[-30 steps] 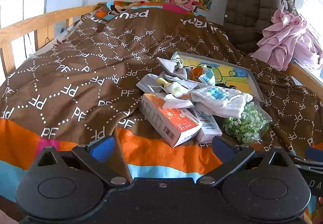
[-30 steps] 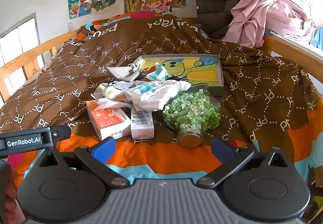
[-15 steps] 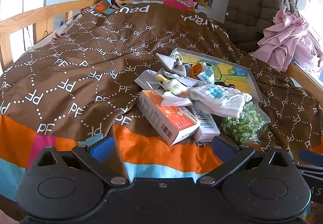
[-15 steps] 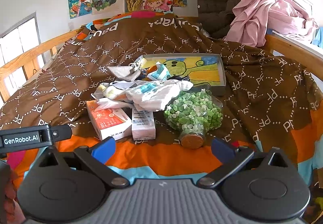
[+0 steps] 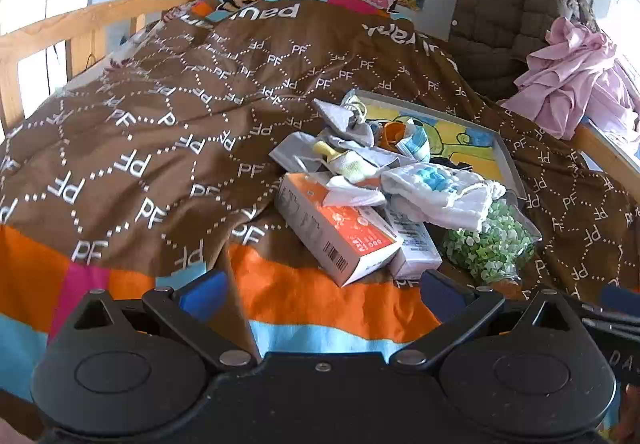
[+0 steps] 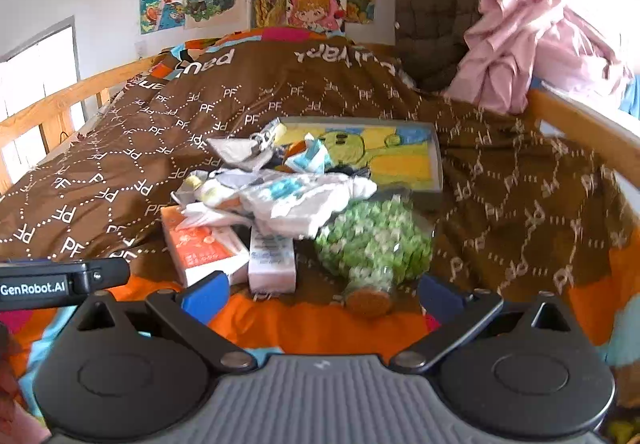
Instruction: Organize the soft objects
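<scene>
A heap of small soft cloths lies on the brown bed cover: a white cloth with blue print (image 5: 440,192) (image 6: 296,196), a grey cloth (image 5: 344,124) (image 6: 236,152) and a pale yellow sock (image 5: 348,166). The heap rests partly on an orange box (image 5: 340,232) (image 6: 200,244) and a white box (image 5: 412,244) (image 6: 270,256). A jar of green beads (image 5: 492,240) (image 6: 372,244) lies on its side to the right. My left gripper (image 5: 320,292) is open, short of the boxes. My right gripper (image 6: 320,296) is open, just before the jar and boxes. Both hold nothing.
A framed cartoon picture (image 5: 472,140) (image 6: 384,152) lies flat behind the heap. Beyond it, a brown quilted jacket (image 6: 444,0) and pink clothes (image 6: 528,44) are piled at the right. Wooden bed rails (image 5: 72,28) (image 6: 588,128) run along both sides. The left gripper's body (image 6: 56,280) shows at the right view's left edge.
Both grippers have moved forward toward the heap, the right one more in the last half second. Nothing on the bed has shifted and both stay open.
</scene>
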The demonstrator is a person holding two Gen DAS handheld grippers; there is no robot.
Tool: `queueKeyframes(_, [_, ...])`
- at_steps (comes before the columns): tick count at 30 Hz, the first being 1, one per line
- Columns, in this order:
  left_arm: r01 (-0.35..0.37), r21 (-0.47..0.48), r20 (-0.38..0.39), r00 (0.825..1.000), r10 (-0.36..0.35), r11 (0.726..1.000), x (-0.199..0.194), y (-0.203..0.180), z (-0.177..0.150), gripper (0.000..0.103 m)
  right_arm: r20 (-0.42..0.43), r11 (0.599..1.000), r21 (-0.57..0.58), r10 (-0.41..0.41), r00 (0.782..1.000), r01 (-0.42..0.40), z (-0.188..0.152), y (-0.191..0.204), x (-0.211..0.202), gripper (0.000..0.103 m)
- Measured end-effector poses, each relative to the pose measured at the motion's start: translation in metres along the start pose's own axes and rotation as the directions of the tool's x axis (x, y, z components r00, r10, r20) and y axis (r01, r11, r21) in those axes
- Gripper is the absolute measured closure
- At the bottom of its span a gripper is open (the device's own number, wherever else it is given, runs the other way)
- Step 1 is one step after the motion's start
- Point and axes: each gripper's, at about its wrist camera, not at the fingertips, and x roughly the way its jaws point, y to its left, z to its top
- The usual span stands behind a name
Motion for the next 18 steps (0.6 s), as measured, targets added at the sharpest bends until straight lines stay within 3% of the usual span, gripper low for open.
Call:
queueKeyframes(10, [0.036, 0.123, 0.064, 0.997, -0.044, 0.992, 0.016, -0.008, 0.026, 0.001, 0.075, 0.989, -0.145, 0.036, 0.997, -0.025, 0.024, 0.007, 0.022, 0.000])
queueKeyframes(18, [0.115, 0.201, 0.049, 0.991, -0.127, 0.973, 0.049, -0.011, 0.044, 0.001, 0.077, 0.981, -0.190, 0.055, 0.996, -0.040, 0.035, -0.003, 0.063, 0.000])
